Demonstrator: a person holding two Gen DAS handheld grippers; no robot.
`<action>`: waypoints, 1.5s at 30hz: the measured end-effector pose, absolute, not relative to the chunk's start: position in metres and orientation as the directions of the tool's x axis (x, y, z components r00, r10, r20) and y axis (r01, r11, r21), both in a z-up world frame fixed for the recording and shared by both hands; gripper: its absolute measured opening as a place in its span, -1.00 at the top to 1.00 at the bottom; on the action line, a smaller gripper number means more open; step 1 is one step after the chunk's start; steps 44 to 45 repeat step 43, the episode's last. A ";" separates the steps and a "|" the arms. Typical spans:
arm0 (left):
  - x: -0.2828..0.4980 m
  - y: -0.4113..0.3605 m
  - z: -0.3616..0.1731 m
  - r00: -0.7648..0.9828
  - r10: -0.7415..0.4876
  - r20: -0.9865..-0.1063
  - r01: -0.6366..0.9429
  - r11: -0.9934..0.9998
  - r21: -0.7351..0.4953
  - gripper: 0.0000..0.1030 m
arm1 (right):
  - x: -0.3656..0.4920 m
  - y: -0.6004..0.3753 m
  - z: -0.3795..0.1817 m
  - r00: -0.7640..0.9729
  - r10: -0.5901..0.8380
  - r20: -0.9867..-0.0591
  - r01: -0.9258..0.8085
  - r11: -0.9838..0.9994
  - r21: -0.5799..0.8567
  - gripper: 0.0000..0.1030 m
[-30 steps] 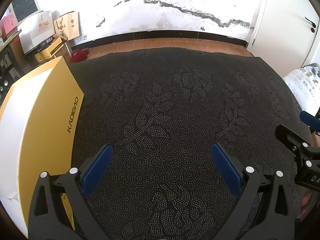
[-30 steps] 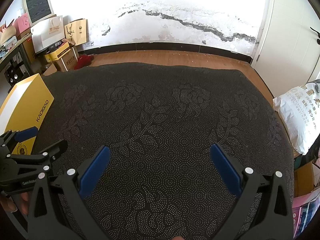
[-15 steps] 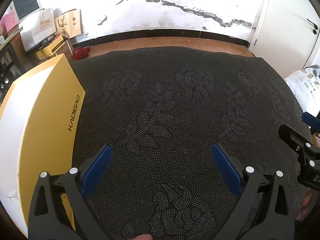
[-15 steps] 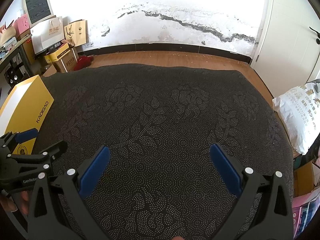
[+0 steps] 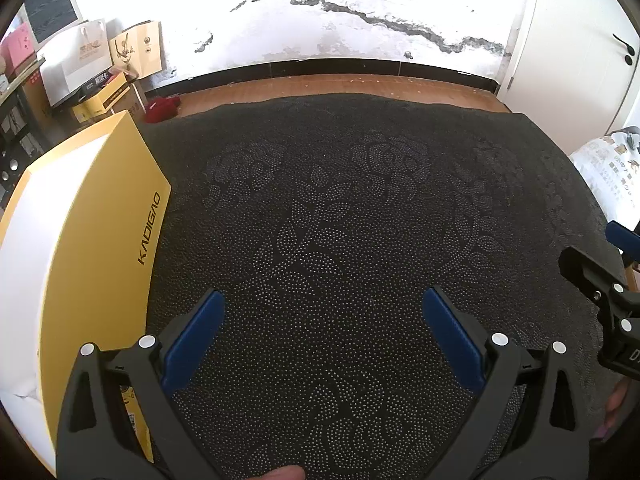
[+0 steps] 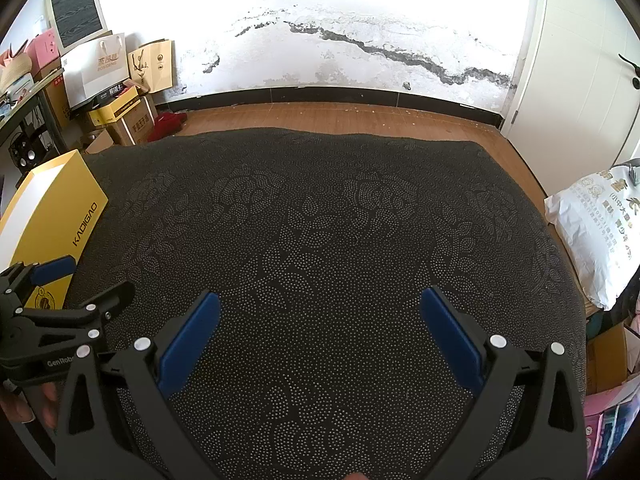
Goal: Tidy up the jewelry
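No jewelry shows in either view. My left gripper (image 5: 322,300) hangs open over a black cloth with a dotted rose pattern (image 5: 340,220), its blue pads (image 5: 192,340) wide apart with nothing between them. My right gripper (image 6: 320,300) is open too, above the same cloth (image 6: 320,220). A yellow and white box printed KADIGAO (image 5: 92,248) stands on the cloth's left side, just left of the left gripper. From the right wrist, the same box (image 6: 52,216) appears behind the left gripper (image 6: 76,284).
Wooden floor (image 6: 340,118) runs beyond the cloth to a stained white wall. Paper bags and cartons (image 6: 116,80) pile up at the far left. A white printed sack (image 6: 596,232) lies off the cloth's right edge. A white door (image 5: 580,40) stands at the right.
Both grippers have drifted slightly back and tilted, so the far wall and floor sit a little lower in view. Both stay open and empty.
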State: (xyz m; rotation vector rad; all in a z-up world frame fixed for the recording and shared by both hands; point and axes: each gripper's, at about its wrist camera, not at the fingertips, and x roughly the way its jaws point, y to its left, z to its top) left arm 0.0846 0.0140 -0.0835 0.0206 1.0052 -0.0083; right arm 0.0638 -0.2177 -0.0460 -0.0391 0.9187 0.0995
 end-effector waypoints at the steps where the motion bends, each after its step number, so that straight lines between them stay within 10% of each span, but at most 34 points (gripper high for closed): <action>1: 0.084 0.014 -0.083 0.536 0.002 -0.844 0.018 1.000 0.014 -0.88 | 0.064 -0.218 -0.046 0.602 0.070 -0.795 -0.103 0.995 0.009 -0.89; 45: 0.083 0.012 -0.080 0.562 -0.030 -0.827 0.039 0.999 -0.009 -0.88 | 0.063 -0.216 -0.043 0.609 0.067 -0.791 -0.095 0.995 0.011 -0.89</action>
